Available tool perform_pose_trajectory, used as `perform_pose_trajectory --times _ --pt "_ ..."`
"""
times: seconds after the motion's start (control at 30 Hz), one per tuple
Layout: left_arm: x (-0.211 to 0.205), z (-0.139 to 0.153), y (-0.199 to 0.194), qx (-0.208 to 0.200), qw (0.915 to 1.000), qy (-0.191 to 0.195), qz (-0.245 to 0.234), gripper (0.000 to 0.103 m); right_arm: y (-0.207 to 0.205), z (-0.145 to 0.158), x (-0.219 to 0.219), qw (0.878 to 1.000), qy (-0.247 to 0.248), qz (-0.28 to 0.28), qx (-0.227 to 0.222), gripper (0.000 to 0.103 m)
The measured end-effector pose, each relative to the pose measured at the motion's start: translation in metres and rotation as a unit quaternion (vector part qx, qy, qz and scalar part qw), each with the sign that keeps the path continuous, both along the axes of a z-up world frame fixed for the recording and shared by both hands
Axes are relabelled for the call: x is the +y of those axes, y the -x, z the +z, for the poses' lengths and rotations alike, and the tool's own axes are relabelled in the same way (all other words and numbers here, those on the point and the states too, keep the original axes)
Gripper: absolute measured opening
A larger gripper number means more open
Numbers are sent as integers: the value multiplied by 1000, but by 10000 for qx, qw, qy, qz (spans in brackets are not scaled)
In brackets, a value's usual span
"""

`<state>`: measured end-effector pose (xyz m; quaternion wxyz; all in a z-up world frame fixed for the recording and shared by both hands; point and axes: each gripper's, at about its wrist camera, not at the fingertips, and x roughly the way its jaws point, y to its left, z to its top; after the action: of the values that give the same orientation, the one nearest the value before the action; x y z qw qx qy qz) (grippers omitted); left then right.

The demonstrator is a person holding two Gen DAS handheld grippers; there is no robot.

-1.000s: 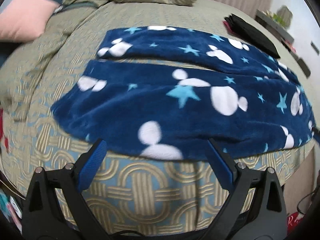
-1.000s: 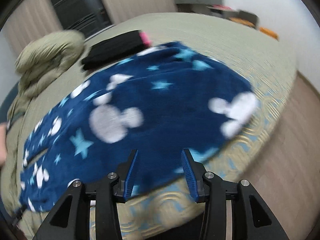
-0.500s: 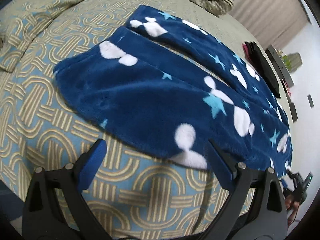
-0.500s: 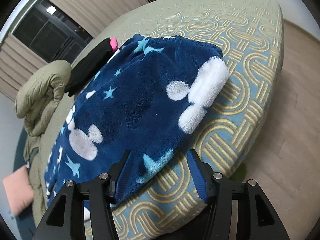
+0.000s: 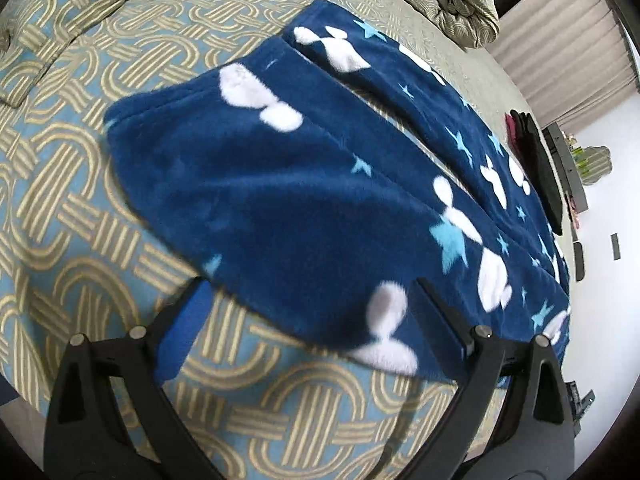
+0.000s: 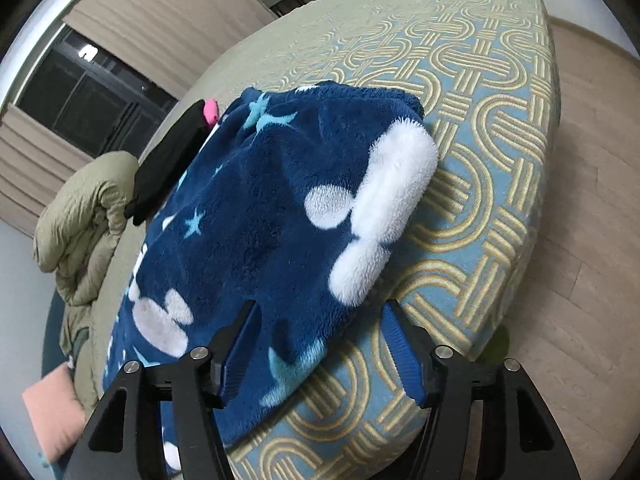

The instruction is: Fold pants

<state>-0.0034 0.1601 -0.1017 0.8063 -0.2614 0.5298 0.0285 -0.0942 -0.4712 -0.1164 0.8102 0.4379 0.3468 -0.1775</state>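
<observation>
Navy fleece pants [image 5: 304, 184] with white mouse heads and light blue stars lie flat on the bed, both legs side by side. My left gripper [image 5: 308, 312] stands open at the near hem of the closer leg, whose edge lies between the wide-spread blue pads without being pressed. In the right wrist view the waist end of the pants [image 6: 280, 216] reaches toward the bed's corner. My right gripper [image 6: 320, 340] hangs over that near edge with its jaws opening; the fabric edge lies between the pads, untouched.
The bedspread [image 5: 80, 208] has a blue and gold loop pattern. A rolled olive duvet [image 6: 84, 216] and a pink pillow [image 6: 52, 412] lie at the head. A folded black garment [image 6: 168, 160] rests beyond the pants. Wooden floor [image 6: 592, 240] lies past the bed's corner.
Both grippers have dropped closer to the pants and rolled. The right jaws have spread wider. The pants lie as before.
</observation>
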Motion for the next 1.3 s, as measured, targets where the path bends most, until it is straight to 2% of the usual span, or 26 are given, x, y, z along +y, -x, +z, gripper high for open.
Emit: perform_pose_trajectory --times 0.07,0.17,0.3,0.37,0.47,0.5,0.53,0.57,0.6,0.63,0.7,0.83,1.0,1.1,1.3 --pt "-2 0 -4 -33 10000 -59 -30 97 -1 1 -2 10000 -44 -37 -66 65" --pt "-6 0 -8 -70 9996 -264 -73 89 0 1 -5 9998 -153 -47 -153 65" --pt "-3 1 -12 -159 9998 -152 12 89 -2 -2 -9 9994 -248 -80 -249 65" --pt "-2 1 -13 -192 9997 -141 29 82 -6 -2 -11 9991 -263 -127 -313 65" --pt "4 0 -15 -223 9996 -105 118 60 -14 -1 -9 9990 -246 -104 -346 63" --pt "7 -1 -15 -223 9996 -58 161 48 -17 0 -8 9991 -201 -64 -368 50" --pt "14 -2 -14 -214 9994 44 266 35 -20 1 -6 9992 -182 12 -364 29" --pt "20 -4 -11 -230 9989 176 363 28 -23 1 -5 9993 -154 71 -320 16" --pt "23 -5 -10 -232 9985 269 427 15 -26 1 -4 9996 -75 75 -248 8" --pt "31 -7 -6 -273 9969 525 519 13 -25 4 -3 9998 57 47 -205 7" --pt "37 -5 -2 -363 9949 718 600 11 -23 13 2 9991 250 113 -333 7" --pt "32 7 -1 -467 9964 493 500 10 -22 42 11 9950 793 313 -516 7" --pt "31 20 2 -584 9968 313 444 8 -23 57 13 9931 984 354 -537 7" --pt "34 31 2 -725 9955 378 477 7 -23 64 13 9932 939 360 -594 7" --pt "25 69 -9 -1198 9914 339 409 7 -30 98 16 9886 1018 397 -1034 7"
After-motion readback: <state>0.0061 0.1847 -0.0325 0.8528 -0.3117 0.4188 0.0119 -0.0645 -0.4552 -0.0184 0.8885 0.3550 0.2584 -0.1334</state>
